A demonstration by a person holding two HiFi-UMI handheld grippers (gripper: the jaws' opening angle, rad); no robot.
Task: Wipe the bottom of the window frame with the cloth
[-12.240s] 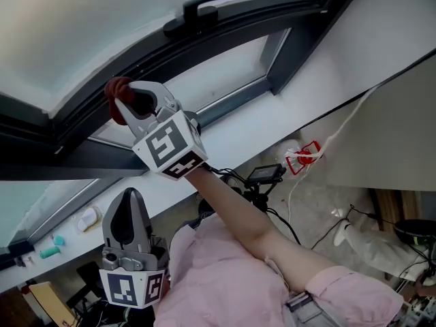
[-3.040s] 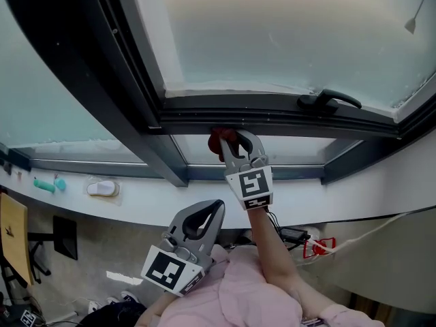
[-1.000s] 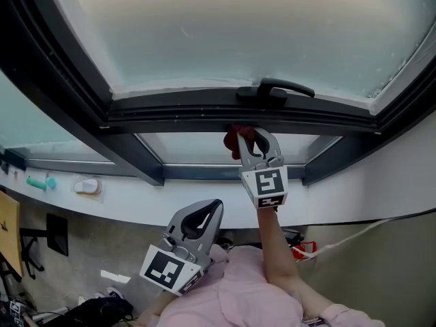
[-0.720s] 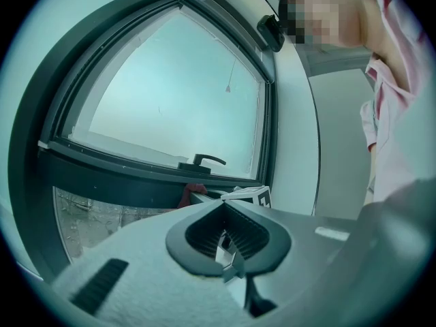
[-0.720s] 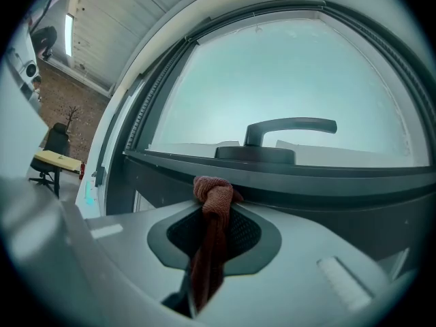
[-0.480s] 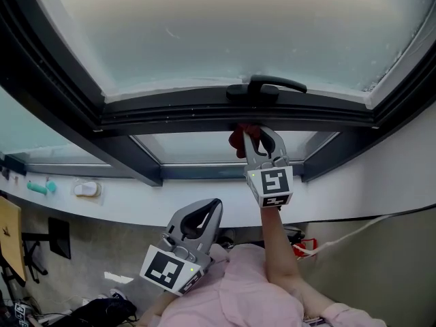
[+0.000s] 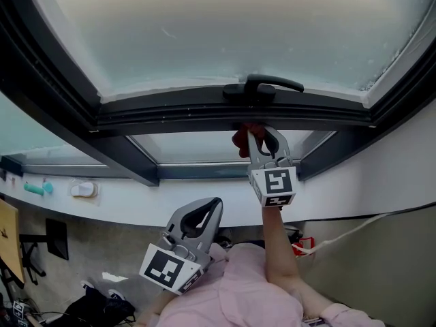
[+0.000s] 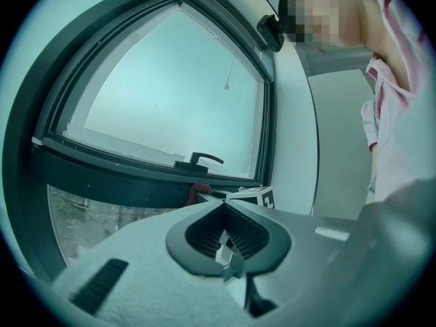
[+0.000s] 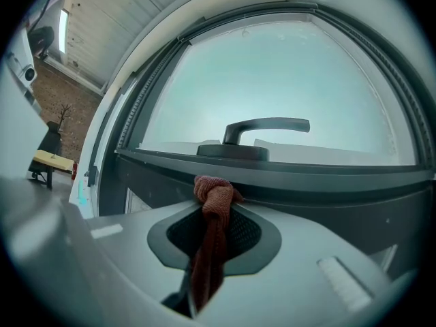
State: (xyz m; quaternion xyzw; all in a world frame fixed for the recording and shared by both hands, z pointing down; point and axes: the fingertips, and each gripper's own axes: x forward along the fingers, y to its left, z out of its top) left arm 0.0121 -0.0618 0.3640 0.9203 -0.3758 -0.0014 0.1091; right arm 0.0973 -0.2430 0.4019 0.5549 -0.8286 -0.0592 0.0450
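Compared with half a second earlier, the right gripper (image 7: 253, 139) sits slightly farther right along the window frame (image 7: 170, 120). Three seconds earlier it worked well to the left, close to the slanted dark mullion. It is now directly under the handle (image 7: 262, 87). The left gripper (image 7: 212, 206) has not changed place: it is held low, near the person's pink shirt (image 7: 238, 295), well apart from the frame.

The right gripper's jaws are clamped on the cloth (image 9: 214, 195). The cloth is a rust-red woven strip, bunched into a knot-like wad at the jaw tips and trailing back between the ribbed black pads. The wad presses against the underside of the frame's bottom rail. The left gripper's jaws are closed tip to tip, leaving only the hollow between their ribbed pads, with nothing gripped.

The frame is dark grey, smooth and matt, built of stepped rails. The handle is a black lever, rounded and slightly curved, on an oval base. The pane (image 7: 225, 26) above it is frosted and pale, with a rough whitish edge along the rail. Both grippers are light grey moulded plastic, each carrying a white cube with black square markers. A smooth white sill (image 7: 136, 201) runs below the frame, and a thin white cable (image 7: 354, 227) hangs at the right.
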